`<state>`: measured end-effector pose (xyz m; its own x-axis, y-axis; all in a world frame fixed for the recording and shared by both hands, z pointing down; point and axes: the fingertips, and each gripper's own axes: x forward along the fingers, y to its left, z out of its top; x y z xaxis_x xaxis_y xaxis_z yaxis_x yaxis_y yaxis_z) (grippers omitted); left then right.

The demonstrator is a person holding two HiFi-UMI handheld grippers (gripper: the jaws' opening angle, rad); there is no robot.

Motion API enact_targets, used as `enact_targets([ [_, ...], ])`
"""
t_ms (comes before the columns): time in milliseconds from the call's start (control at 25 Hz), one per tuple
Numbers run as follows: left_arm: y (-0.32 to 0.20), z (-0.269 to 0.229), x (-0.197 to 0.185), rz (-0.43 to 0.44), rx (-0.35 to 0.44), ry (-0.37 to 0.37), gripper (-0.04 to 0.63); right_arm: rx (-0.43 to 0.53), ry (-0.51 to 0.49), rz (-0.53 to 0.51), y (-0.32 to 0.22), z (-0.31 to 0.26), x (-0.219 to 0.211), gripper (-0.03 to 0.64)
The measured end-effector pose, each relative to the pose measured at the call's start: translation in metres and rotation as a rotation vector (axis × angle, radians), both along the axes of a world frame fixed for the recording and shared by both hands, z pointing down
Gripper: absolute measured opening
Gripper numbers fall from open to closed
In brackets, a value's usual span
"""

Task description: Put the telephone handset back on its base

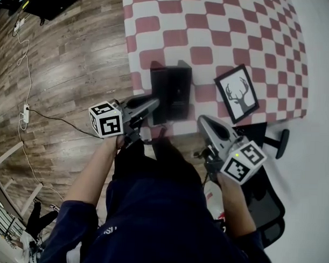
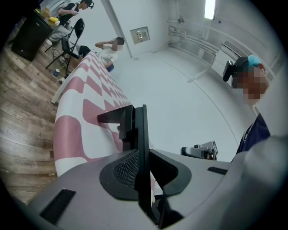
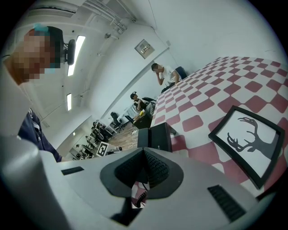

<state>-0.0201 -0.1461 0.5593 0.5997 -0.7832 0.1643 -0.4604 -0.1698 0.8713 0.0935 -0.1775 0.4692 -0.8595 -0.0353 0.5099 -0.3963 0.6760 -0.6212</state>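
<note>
The counter (image 1: 222, 28) at upper right is covered in red-and-white checks, and the floor (image 1: 69, 71) is grained brown. The telephone (image 1: 174, 88) is finished in black; in the picture (image 1: 237, 94) a black stag is set on white.

table (image 1: 238, 28) with a pink-and-white checkered cloth over it, black phone base (image 1: 171, 88) parked right near the front edge, framed deer picture (image 1: 237, 94) lying flat close by, not touching it

A black-framed deer picture (image 1: 237, 94) lies near the edge of a red-and-white checked tablecloth (image 1: 222, 28), and a white power strip (image 1: 25, 114) lies on the wooden floor (image 1: 69, 71).
</note>
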Motion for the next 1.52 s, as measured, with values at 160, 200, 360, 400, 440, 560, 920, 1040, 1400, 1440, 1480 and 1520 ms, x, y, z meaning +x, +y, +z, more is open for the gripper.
enact_targets([
  [160,-0.001,0.007,-0.001,-0.002,-0.025,0.006,0.092,-0.004,0.004,0.002,-0.002,0.002,0.0,0.015],
  [200,-0.001,0.007,-0.001,-0.002,-0.026,0.007,0.092,-0.003,0.005,0.005,-0.003,0.002,0.001,0.015],
  [360,-0.003,0.01,0.0,0.002,-0.035,0.007,0.093,-0.003,0.004,0.011,-0.005,0.003,0.001,0.015],
  [400,-0.003,0.01,0.0,0.004,-0.036,0.001,0.094,-0.005,0.003,0.01,-0.004,0.003,0.0,0.015],
  [440,-0.004,0.011,-0.001,0.005,-0.038,-0.004,0.094,-0.006,0.003,0.008,-0.003,0.003,0.0,0.015],
  [560,-0.005,0.014,-0.003,-0.004,-0.048,-0.025,0.1,-0.008,0.002,0.004,-0.001,0.003,-0.003,0.015],
  [920,-0.005,0.017,-0.006,-0.001,-0.077,-0.126,0.127,0.004,-0.007,0.0,0.001,-0.002,-0.009,0.015],
  [1040,-0.004,0.015,-0.006,0.001,-0.078,-0.131,0.129,0.007,-0.009,0.002,0.002,-0.004,-0.01,0.015],
  [1400,0.008,0.003,-0.01,0.011,-0.081,-0.155,0.143,0.036,-0.035,0.017,0.001,-0.02,-0.015,0.015],
  [1440,0.009,0.001,-0.011,0.01,-0.08,-0.158,0.143,0.04,-0.038,0.02,0.001,-0.023,-0.015,0.015],
  [1480,0.01,-0.002,-0.013,0.01,-0.079,-0.161,0.143,0.044,-0.042,0.024,0.001,-0.025,-0.016,0.015],
  [1520,0.012,-0.004,-0.014,0.009,-0.078,-0.164,0.143,0.048,-0.046,0.029,0.001,-0.027,-0.016,0.015],
])
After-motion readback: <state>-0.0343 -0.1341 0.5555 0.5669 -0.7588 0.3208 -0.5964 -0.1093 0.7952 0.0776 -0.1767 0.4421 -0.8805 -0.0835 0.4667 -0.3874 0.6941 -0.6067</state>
